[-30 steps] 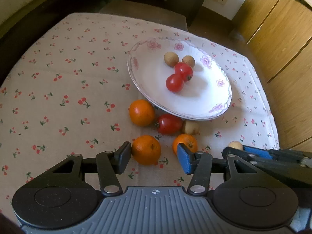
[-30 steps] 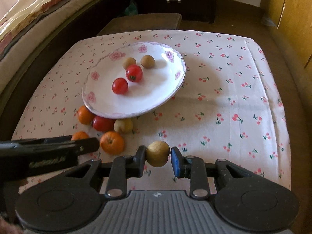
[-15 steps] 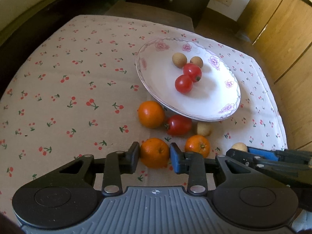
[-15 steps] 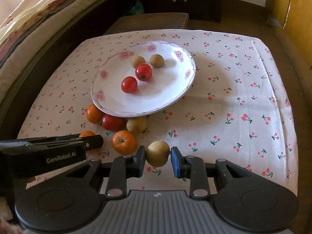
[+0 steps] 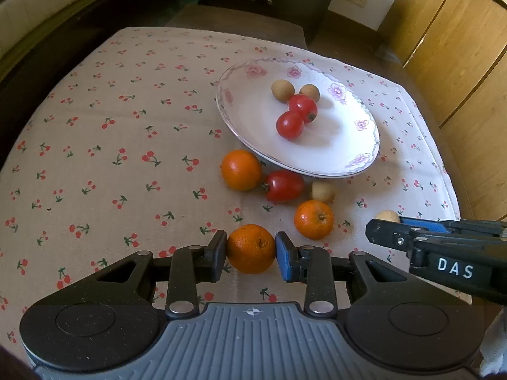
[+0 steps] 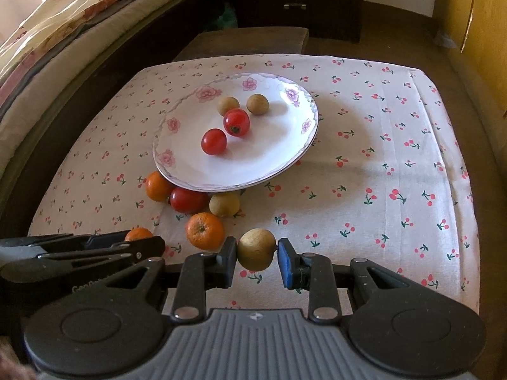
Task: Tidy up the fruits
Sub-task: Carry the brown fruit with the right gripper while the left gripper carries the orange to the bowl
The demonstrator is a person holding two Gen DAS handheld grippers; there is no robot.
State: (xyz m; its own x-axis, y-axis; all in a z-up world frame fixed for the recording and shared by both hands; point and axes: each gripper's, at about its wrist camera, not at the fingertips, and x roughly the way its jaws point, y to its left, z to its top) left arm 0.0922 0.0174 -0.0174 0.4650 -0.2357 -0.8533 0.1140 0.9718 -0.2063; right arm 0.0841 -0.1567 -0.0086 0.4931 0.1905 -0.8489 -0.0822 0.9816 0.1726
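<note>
An orange sat clamped between the two fingers of the left gripper, both pads pressed to its sides, low over the cherry-print cloth at the near edge of the table. Whether it touched the cloth could not be told. The right gripper held a small tan fruit in the same way, its fingers closed against the fruit's sides, also just above the cloth and to the right of the left gripper.

Just beyond the held orange, a second orange lay on the cloth, near the tip of the right gripper. Farther out, close under the near rim of the plate, three more pieces sat in a row: a third orange on the left, an oblong tomato touching or nearly touching it in the middle, and a small tan fruit on the right.

The white flowered plate stood near the far middle of the table. On it two round tomatoes rested against each other, and behind them two small tan fruits sat side by side, the nearer tomato pair touching them.

Wooden cabinet doors stood to the right of the table, and folded bedding lay to the left.
</note>
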